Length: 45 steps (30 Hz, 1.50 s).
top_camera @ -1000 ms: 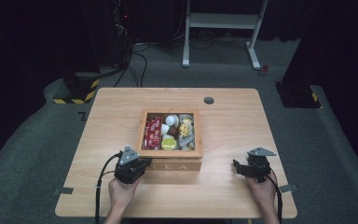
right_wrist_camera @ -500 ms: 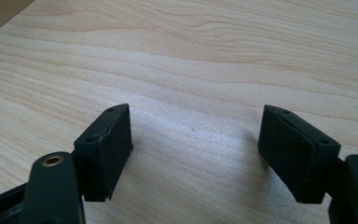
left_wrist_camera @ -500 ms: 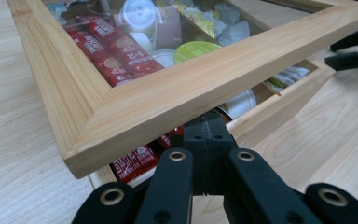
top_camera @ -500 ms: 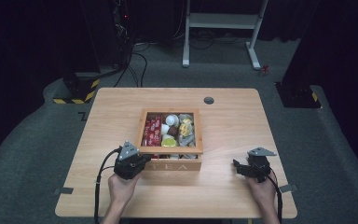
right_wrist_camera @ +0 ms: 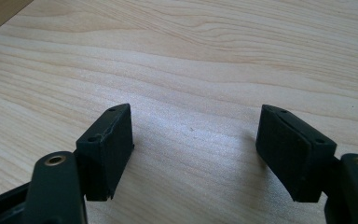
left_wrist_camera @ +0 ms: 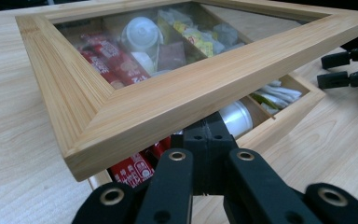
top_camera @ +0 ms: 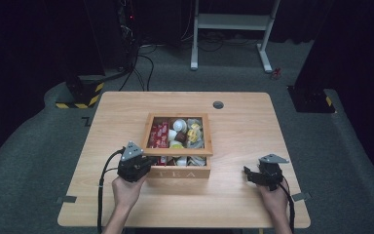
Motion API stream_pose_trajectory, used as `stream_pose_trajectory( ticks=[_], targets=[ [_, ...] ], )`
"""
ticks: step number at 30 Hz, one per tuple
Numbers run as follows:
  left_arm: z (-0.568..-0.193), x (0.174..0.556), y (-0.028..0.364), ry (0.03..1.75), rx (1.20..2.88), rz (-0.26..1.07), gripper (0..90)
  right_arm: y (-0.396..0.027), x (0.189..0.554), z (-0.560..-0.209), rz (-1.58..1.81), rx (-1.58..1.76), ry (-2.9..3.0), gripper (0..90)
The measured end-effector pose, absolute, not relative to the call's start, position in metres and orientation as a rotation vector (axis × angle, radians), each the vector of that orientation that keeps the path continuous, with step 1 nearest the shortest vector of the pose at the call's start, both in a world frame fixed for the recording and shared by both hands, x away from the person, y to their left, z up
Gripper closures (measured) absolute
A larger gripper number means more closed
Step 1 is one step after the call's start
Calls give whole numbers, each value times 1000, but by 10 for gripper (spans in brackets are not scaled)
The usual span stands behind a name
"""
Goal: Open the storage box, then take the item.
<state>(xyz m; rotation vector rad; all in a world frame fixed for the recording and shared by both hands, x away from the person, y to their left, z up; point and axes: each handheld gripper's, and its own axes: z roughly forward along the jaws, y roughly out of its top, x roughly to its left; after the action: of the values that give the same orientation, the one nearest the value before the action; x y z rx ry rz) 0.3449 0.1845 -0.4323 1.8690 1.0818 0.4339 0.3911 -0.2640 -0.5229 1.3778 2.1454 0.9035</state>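
Tea box (top_camera: 180, 146) sits mid-counter (top_camera: 126, 112), its windowed lid (left_wrist_camera: 177, 88) tipped up at the near edge on your left hand-held gripper (left_wrist_camera: 209, 140), jaws closed together beneath it, while your right hand-held gripper (right_wrist_camera: 196, 140), jaws just narrowing but wide, holds nothing.

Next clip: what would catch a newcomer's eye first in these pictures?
The wooden tea box at the table's middle, its glass-paned lid propped up at the near edge over red sachets and other packets. The left gripper, jaws shut, sits under that raised edge. The right gripper stands apart, open over bare table, its jaws lately closing with nothing between them.
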Motion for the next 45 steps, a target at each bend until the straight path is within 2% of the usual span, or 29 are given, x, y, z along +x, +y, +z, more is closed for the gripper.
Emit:
stream_pose_trajectory(
  ticks=[16,27,30,36,38,40,41,45],
  targets=[
    [-414,357,186,1100,1798,394,900,-264,391,-523,907,1359,2161,263],
    [-407,365,185,1102,1809,371,900,-263,391,-523,904,1369,2155,259],
    [-406,368,185,1102,1814,362,900,-260,392,-523,898,1365,2178,168],
    [-402,372,185,1089,1803,360,900,-260,392,-523,892,1352,2199,165],
    [-400,373,185,1086,1801,363,900,-260,392,-521,884,1363,2204,193],
    [-398,375,185,1082,1797,358,900,-260,389,-519,887,1373,2199,296],
    [-396,376,185,1078,1810,363,900,-259,388,-519,898,1376,2201,317],
    [-394,377,186,1073,1810,368,900,-258,386,-517,945,1374,2219,350]
  ],
)
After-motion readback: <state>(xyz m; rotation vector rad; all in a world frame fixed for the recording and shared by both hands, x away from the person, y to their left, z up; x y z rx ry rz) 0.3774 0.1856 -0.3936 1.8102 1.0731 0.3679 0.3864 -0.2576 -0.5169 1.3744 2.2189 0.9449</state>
